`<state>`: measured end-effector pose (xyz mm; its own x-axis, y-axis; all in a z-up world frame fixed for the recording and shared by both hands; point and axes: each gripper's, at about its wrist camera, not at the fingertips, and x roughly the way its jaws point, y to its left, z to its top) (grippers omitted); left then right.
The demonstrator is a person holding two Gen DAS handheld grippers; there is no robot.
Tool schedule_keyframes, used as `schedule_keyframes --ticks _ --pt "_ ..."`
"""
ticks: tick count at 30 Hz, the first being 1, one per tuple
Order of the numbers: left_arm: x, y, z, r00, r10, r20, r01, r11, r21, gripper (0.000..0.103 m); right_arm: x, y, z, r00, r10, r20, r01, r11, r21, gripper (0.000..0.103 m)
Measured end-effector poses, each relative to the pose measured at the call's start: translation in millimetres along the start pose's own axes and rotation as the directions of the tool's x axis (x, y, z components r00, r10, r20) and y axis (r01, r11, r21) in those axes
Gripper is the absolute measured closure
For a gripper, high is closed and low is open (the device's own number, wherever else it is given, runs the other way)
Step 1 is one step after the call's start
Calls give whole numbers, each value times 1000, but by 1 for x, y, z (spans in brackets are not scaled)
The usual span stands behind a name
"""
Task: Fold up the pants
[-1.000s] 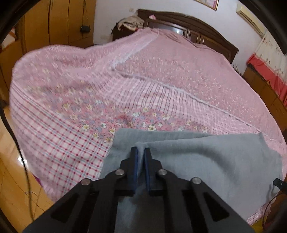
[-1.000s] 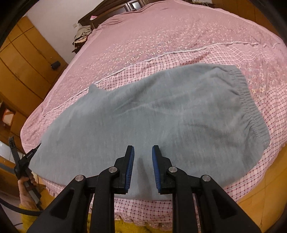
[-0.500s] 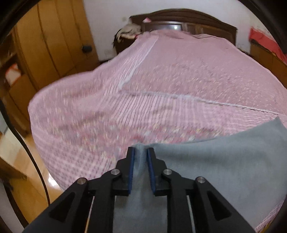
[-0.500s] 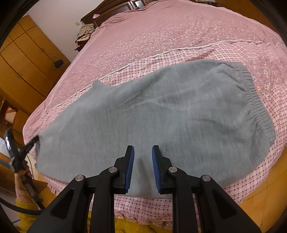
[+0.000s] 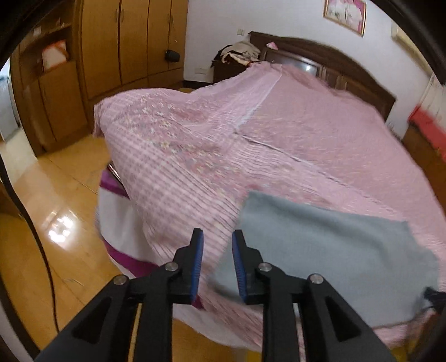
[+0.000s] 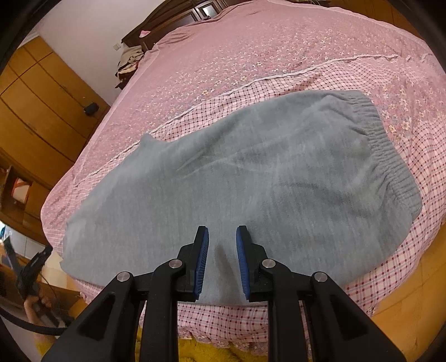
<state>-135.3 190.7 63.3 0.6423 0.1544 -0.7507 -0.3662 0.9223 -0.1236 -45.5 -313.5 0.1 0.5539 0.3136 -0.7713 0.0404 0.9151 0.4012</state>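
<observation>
While the grey pants [image 6: 251, 178] lie flat on the pink bedspread [image 6: 278, 50] before the wardrobe [image 5: 125, 41], left tongs [image 5: 217, 261], just opening, and right tongs [image 6: 222, 261] stand spread, empty.

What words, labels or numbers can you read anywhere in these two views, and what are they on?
None can be read.
Framed picture on the wall: too small and blurred to tell whether it bears writing.
Grey pants, pink bedspread, wardrobe: no label or print visible.
</observation>
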Motion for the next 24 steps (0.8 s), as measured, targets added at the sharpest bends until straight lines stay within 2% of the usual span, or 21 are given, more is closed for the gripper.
schedule_keyframes --ticks 5,7,14,18,22,24 --pt "-15 -10 -23 996 -85 -32 82 993 -83 80 -1 0 -2 1000 18 -1 -18 1000 -6 81" --pt "-17 -10 -33 992 -114 -48 107 986 -128 75 -2 0 -5 1000 21 -1 -21 1000 -7 81" --pt "5 -7 -47 981 -147 -126 114 966 -232 72 6 -1 -11 999 20 -33 -20 1000 -5 81" --pt "10 -4 -47 977 -176 -124 133 947 -291 72 15 26 4 998 39 -57 -44 994 -101 81" --pt "8 -6 -45 979 -174 -105 139 951 -277 68 27 61 30 998 53 -38 -60 971 -230 81" --pt "10 -7 -43 980 -171 -102 137 952 -273 68 38 75 48 999 51 -17 -54 962 -269 67"
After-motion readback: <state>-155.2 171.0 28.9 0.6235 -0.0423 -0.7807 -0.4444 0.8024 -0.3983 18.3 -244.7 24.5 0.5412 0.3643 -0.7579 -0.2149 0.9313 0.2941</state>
